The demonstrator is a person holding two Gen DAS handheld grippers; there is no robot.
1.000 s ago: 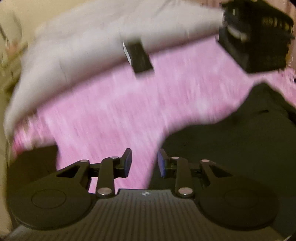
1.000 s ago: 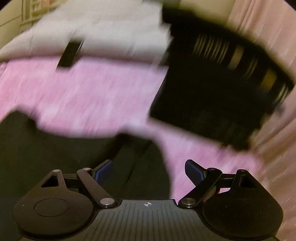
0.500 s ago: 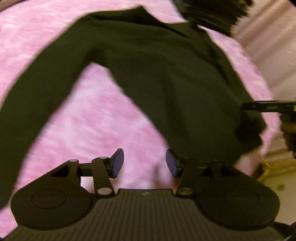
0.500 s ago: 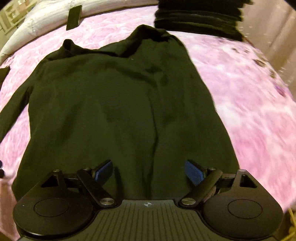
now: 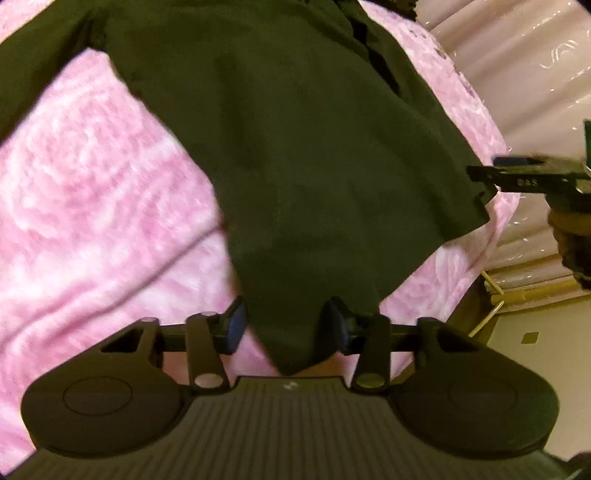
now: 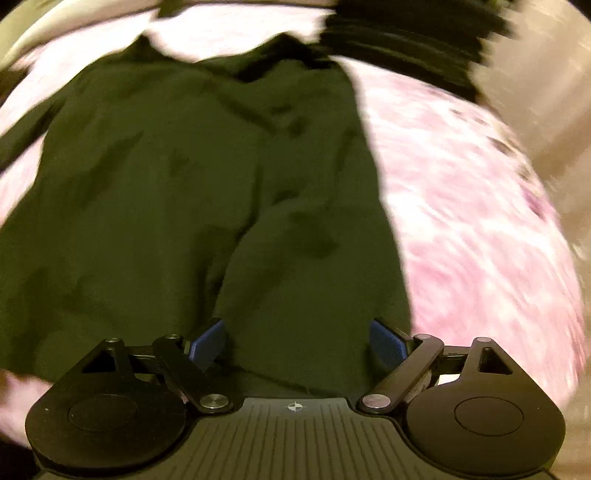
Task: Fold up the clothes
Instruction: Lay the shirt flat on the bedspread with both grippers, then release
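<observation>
A dark green long-sleeved shirt (image 5: 303, 155) lies spread flat on a pink blanket (image 5: 92, 206). It also shows in the right wrist view (image 6: 184, 206). My left gripper (image 5: 284, 325) is open, and the shirt's bottom left hem corner lies between its fingers. My right gripper (image 6: 297, 341) is open wide over the bottom hem near the shirt's right side. The right gripper also shows at the right edge of the left wrist view (image 5: 532, 177), by the other hem corner.
A stack of dark folded clothes (image 6: 413, 40) lies on the blanket beyond the shirt's collar. A white pillow or sheet (image 6: 92, 14) is at the far end. The bed's right edge (image 5: 491, 236) drops to a beige floor (image 5: 535, 354).
Both grippers swung from the far end of the bed to the shirt's bottom hem and came down close to it. The left gripper has opened a little wider around the hem corner.
</observation>
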